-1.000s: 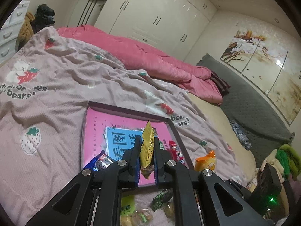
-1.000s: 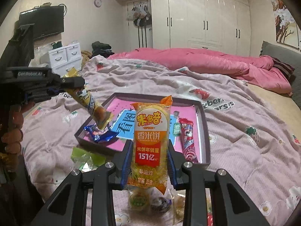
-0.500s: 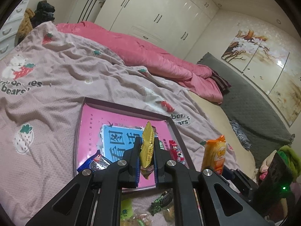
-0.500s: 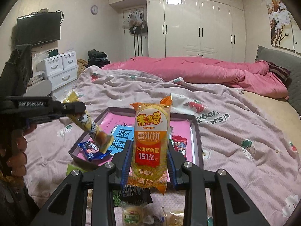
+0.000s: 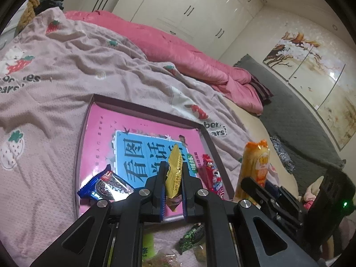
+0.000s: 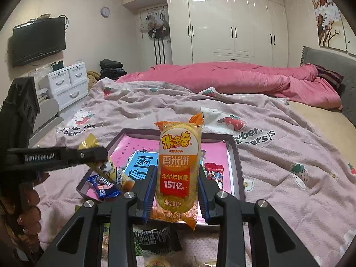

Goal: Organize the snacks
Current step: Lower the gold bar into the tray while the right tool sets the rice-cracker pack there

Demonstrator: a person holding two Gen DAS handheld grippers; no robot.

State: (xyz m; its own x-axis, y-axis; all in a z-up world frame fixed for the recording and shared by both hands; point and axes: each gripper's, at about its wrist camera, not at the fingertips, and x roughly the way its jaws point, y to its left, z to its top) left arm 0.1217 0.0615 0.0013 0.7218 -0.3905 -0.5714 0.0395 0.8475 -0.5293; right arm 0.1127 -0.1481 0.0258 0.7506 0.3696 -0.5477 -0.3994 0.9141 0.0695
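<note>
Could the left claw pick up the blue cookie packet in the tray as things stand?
Probably not yet: the left claw is shut on a yellow snack packet, though the blue cookie packet lies uncovered beside it.

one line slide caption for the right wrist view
Right gripper clamps an orange rice cracker pack upright above the pink tray on the bed.

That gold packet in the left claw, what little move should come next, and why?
Probably lower the gold packet a bit further into the tray and only then open. The left gripper is shut on it, just above the tray's near end beside the blue cookie pack; pink floor ahead looks free.
</note>
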